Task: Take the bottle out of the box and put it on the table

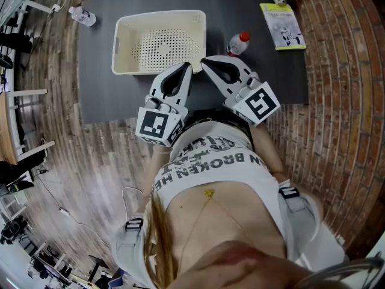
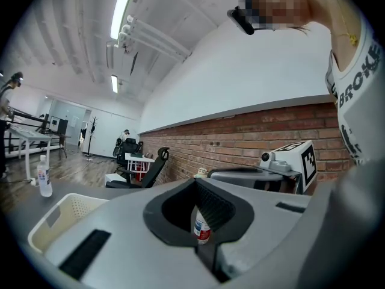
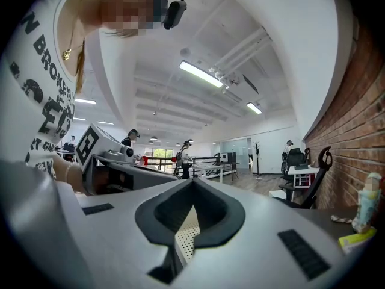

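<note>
your left claw [image 1: 188,65], right claw [image 1: 203,61]: clenched, empty | red-capped clear plastic bottle [image 1: 238,43] upright toward dark tabletop's [image 1: 108,95] far edge, nearest your right claw

- Box [image 1: 123,41]: cream plastic, smooth with a low sheen; its base is perforated.
- Bottle [image 1: 238,43]: clear plastic body, red plastic cap, glossy printed label.
- Table [image 1: 108,95]: dark grey top, matt and even.
- Left gripper [image 1: 187,66] and right gripper [image 1: 204,62]: grey moulded plastic shells, matt; the pads [image 2: 213,205] are black and ribbed.
- Floor [image 1: 72,161]: wood planks with a slight sheen.
- Wall [image 1: 343,101]: red brick, rough and matt.
- Booklet [image 1: 283,26]: printed paper with a glossy cover.
</note>
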### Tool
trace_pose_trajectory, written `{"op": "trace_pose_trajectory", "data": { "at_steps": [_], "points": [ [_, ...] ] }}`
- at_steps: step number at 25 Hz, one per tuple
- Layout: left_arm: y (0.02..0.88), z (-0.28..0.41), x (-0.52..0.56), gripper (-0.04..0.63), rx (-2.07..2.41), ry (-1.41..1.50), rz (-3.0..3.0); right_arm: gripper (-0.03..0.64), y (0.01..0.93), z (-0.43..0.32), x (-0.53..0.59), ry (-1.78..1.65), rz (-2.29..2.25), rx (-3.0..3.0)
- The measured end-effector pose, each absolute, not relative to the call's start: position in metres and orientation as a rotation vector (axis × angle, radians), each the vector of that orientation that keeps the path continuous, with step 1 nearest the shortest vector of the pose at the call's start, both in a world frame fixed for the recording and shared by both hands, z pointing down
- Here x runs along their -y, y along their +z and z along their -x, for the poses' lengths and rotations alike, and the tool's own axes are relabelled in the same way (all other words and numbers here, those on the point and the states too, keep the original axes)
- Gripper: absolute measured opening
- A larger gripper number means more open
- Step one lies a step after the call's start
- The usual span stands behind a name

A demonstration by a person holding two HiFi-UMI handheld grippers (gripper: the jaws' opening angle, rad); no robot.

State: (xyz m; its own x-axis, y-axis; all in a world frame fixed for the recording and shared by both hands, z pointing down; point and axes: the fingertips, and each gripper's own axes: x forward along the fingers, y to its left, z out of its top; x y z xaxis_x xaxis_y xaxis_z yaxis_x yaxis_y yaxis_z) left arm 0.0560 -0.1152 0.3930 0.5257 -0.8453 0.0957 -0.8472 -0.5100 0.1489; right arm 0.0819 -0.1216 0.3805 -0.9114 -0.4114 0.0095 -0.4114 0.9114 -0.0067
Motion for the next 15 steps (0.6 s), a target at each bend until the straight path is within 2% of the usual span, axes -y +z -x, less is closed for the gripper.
{"op": "trace_pose_trajectory", "data": {
  "at_steps": [15],
  "points": [
    [0.4001, -0.0541, 0.1189, 0.003, 1.438, 0.029, -2.569, 0.008, 0.3873, -0.0815, 0.1277, 0.025, -0.658, 3.043]
  ]
}}
